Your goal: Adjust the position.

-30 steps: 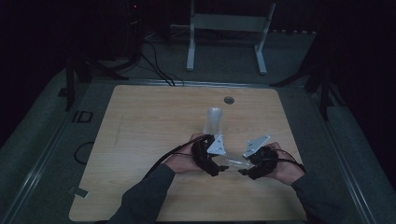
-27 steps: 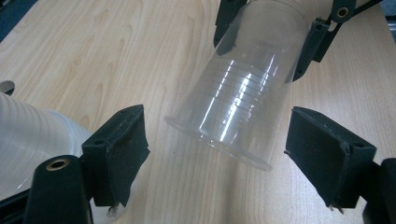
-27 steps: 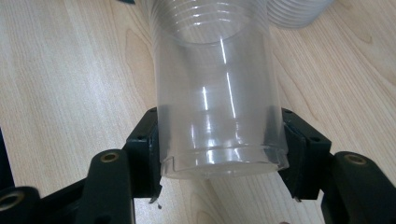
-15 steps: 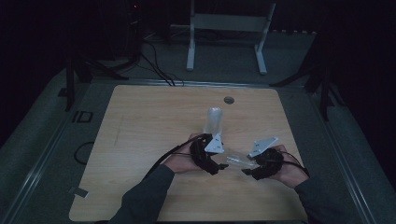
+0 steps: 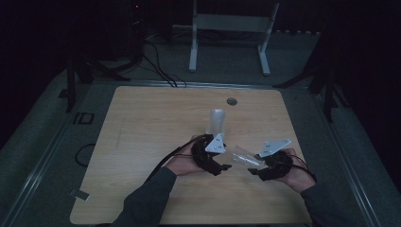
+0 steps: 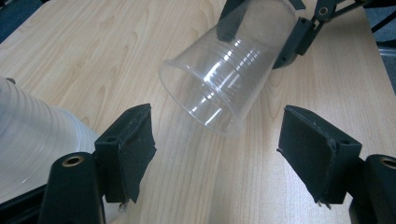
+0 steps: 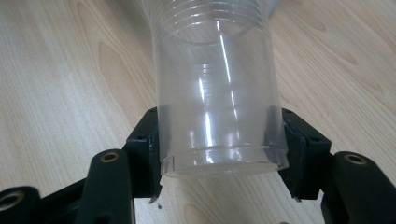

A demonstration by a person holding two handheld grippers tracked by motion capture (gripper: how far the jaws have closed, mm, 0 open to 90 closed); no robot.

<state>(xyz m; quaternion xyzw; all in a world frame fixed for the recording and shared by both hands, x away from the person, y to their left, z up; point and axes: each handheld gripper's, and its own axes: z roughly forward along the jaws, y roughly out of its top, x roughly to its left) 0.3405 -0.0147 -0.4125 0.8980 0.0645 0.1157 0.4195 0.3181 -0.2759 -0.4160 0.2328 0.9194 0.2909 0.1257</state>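
Note:
A clear plastic cup [image 5: 243, 157] lies tilted in the air, and my right gripper [image 5: 259, 166] is shut on its base. In the right gripper view both pads press the base of the cup [image 7: 217, 93], one on each side, at my right gripper [image 7: 219, 142]. The cup's mouth [image 6: 224, 70] points at my left gripper [image 6: 219, 149], which is open. Its jaws have just been closing, with nothing between the pads. In the high view my left gripper [image 5: 226, 166] sits just left of the cup's mouth. A stack of translucent cups [image 5: 217, 120] stands behind it.
The stack of cups [image 6: 28, 144] is close by the left jaw in the left gripper view. A round grey grommet [image 5: 231, 101] is set in the wooden table [image 5: 142, 127] near its far edge. Cables trail from both grippers toward the front edge.
My right gripper has drifted slightly to the right with the cup in it. The left hand has stayed in place.

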